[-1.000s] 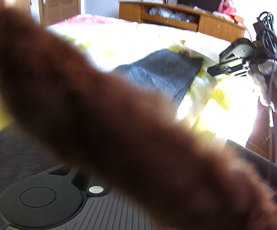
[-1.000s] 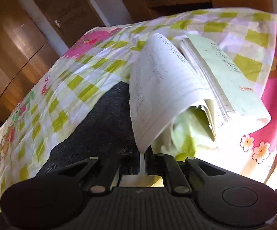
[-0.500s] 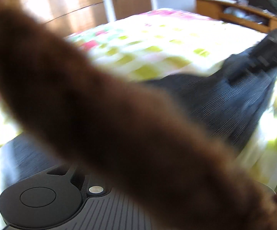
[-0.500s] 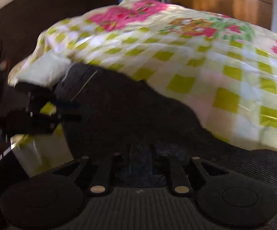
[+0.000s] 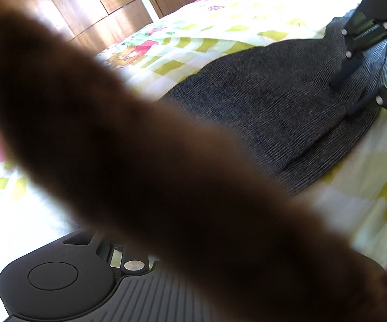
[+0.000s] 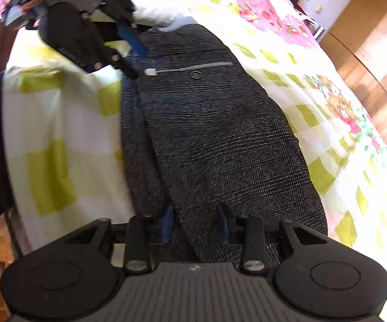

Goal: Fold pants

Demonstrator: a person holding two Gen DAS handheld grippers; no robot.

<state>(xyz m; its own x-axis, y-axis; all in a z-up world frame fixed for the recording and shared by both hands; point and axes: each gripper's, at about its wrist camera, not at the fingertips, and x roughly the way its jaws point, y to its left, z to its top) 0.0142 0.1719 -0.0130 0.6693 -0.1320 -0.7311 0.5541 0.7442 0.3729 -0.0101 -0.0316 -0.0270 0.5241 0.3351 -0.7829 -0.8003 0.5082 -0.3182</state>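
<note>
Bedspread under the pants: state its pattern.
Yellow-green and white checks with pink floral patches on the bedspread; clearest in right wrist view.

The left wrist camera sat low at one end of the dark pants [image 5: 273, 102], looking along them toward the right gripper [image 5: 354, 94], though a blurred brown mass [image 5: 153, 161], possibly fabric, blocked most of it. The right wrist camera faced back from the opposite end, close over the pants [image 6: 206, 134], showing the left gripper [image 6: 137, 59]. Both shared the checked bedspread [image 6: 59, 134].

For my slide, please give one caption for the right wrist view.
Open right tool straddles one end of dark grey pants on a checked bedspread; left tool at the waistband.
</note>
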